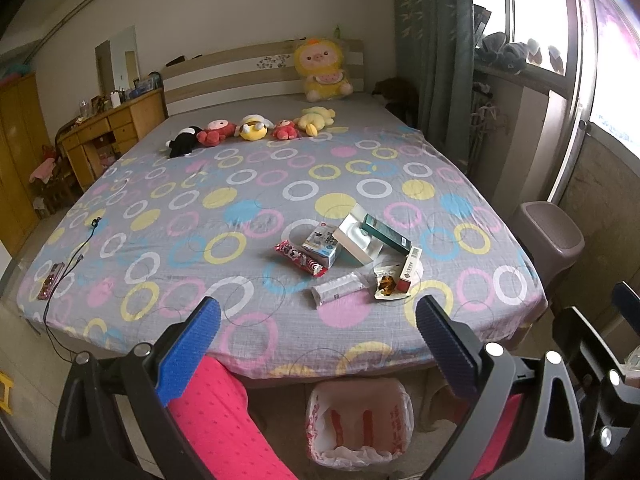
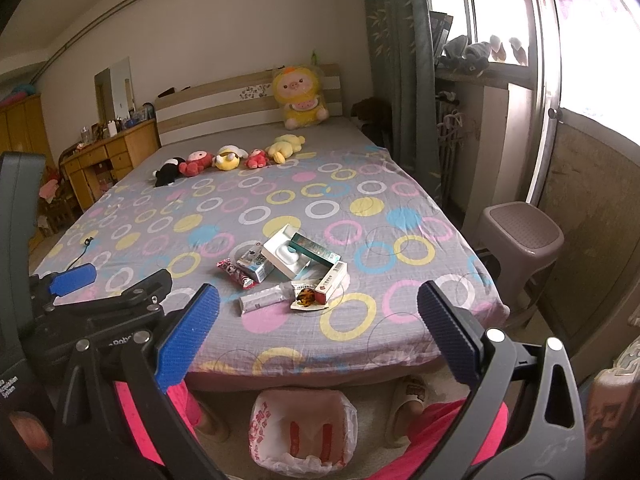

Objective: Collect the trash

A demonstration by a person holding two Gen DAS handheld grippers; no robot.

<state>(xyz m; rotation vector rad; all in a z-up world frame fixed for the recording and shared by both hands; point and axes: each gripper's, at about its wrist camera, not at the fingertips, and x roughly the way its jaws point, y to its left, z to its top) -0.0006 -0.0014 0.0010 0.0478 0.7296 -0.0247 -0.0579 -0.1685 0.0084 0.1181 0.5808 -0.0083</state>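
Note:
A pile of trash lies near the foot of the bed: a red snack wrapper, a small blue-white carton, an open white box, a green box, a red-white box, a clear plastic wrapper and a torn packet. The pile also shows in the right wrist view. A bin lined with a red-printed plastic bag stands on the floor below the bed edge. My left gripper and right gripper are both open and empty, held short of the bed.
The bed has a circle-patterned sheet, several plush toys near the headboard, and a phone with cable at the left edge. A plastic stool stands right of the bed. The person's pink-clad legs and slippers flank the bin.

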